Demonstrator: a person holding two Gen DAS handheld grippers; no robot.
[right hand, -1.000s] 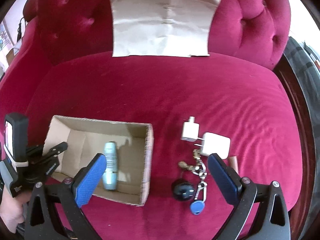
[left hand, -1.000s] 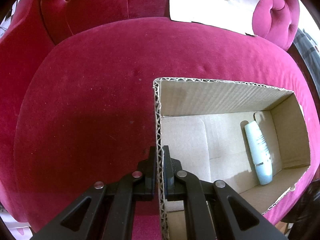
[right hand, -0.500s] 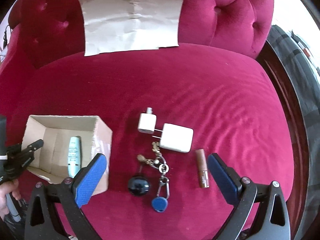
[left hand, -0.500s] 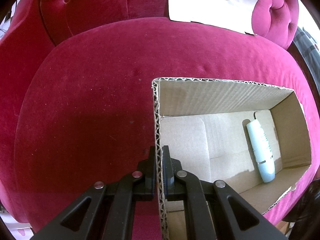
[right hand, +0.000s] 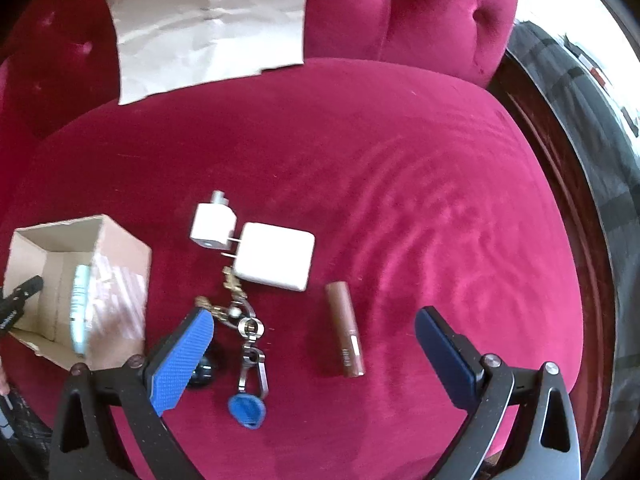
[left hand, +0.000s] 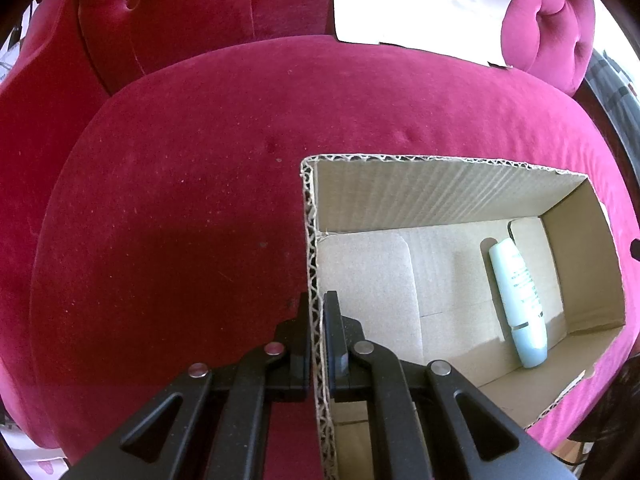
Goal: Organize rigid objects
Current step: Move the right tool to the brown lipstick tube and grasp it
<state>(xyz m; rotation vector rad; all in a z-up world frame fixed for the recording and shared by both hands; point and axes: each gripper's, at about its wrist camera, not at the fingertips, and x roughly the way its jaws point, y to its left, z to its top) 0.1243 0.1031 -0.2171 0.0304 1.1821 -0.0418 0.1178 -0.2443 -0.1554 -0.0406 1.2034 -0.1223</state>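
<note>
A soft red seat (right hand: 360, 152) fills both views, w/ a paper sheet (right hand: 208, 20) on its back. Two white plugs (right hand: 256, 240), keys (right hand: 244, 332) & a brown tube (right hand: 345, 334) lie by the box (left hand: 440, 196); a pale bottle (left hand: 520, 304) lies inside. The left gripper (left hand: 317, 320) pinches the box wall; the right gripper (right hand: 312, 344) is spread wide over the tube, touching nothing.

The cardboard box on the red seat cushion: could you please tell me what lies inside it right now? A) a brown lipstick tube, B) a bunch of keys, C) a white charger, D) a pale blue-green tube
D: the left wrist view shows only a pale blue-green tube on the floor of the cardboard box; the keys, white charger and brown lipstick tube lie outside on the seat cushion.
</note>
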